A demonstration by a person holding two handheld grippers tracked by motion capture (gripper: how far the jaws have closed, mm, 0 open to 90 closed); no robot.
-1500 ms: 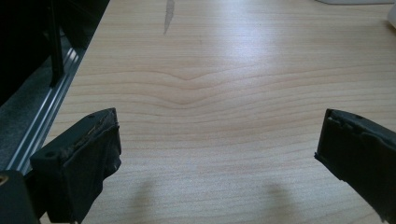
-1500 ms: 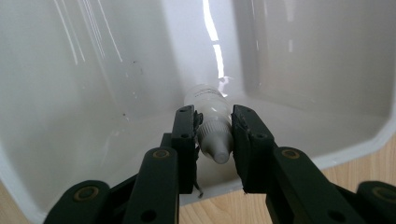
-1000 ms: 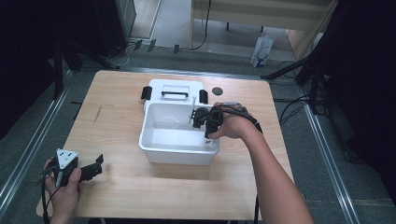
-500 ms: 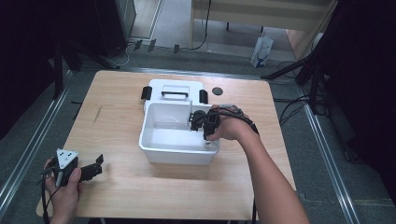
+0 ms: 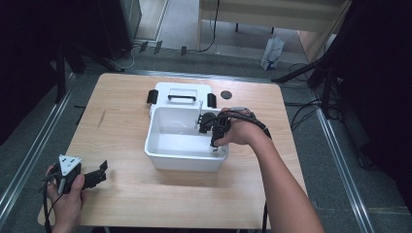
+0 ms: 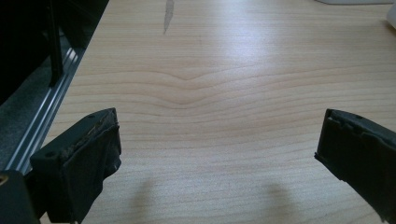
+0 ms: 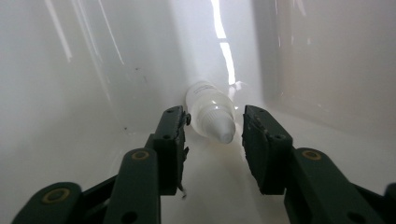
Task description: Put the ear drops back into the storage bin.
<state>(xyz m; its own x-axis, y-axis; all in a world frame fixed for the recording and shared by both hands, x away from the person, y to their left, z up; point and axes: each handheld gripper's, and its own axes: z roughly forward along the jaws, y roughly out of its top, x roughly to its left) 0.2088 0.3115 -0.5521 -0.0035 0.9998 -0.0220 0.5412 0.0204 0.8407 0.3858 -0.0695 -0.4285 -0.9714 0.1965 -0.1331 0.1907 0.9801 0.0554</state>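
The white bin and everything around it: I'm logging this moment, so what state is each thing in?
White bin: open, lid off.
Lid: flat on the table behind the bin, handle up.
Small white bottle: lying on its side in the bin, capped, between the right claw's jaws, not pinched.
Right claw: jaws just opening, inside the bin.
Left claw: open, nothing between its jaws.
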